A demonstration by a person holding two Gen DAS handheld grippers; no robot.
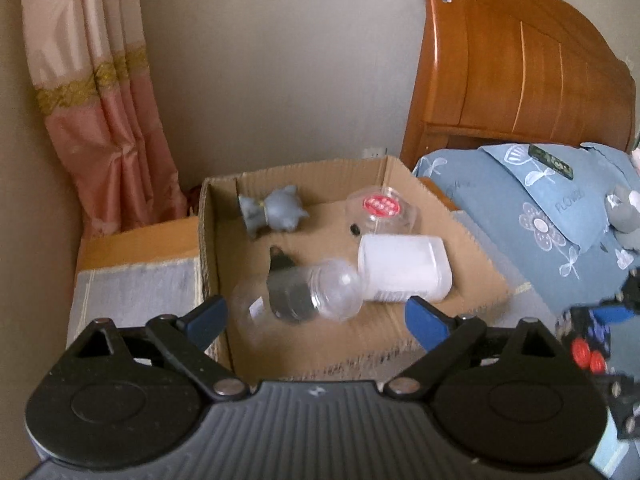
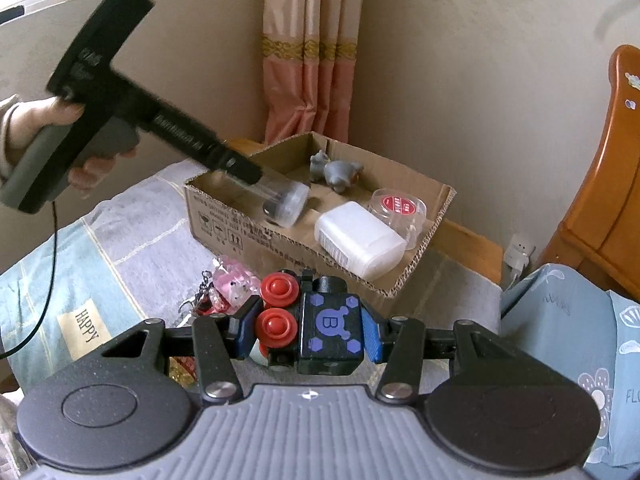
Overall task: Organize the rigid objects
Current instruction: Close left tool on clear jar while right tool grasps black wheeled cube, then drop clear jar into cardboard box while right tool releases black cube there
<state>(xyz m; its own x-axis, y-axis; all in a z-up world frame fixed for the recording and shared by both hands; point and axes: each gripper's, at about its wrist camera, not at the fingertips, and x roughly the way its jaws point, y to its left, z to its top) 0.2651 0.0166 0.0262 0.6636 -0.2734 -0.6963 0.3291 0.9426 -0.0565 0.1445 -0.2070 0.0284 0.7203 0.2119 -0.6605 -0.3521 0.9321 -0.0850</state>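
Bedroom corner with a pink curtain and a wooden headboard fills the left wrist view; a cardboard box stands on the grey bedspread. The left gripper has its blue pads well apart with nothing pressed between them, and it hangs over the near side of the box. Below it a clear jar with a dark thing inside lies on its side, blurred, touching a white container. Behind them are a round clear tub with a red label and a grey animal figure. The jar seems loose, so it can roll and knock its neighbours.

From the right wrist view, the right gripper is clamped on a black toy block with red knobs, above the bedspread and just before the box. The left tool, held by a hand, reaches across the box at this moment. If the right hand goes in now, the 2 tools can collide. The pads hold only the sides of the block, so it may twist or slip. Pink trinkets lie under it
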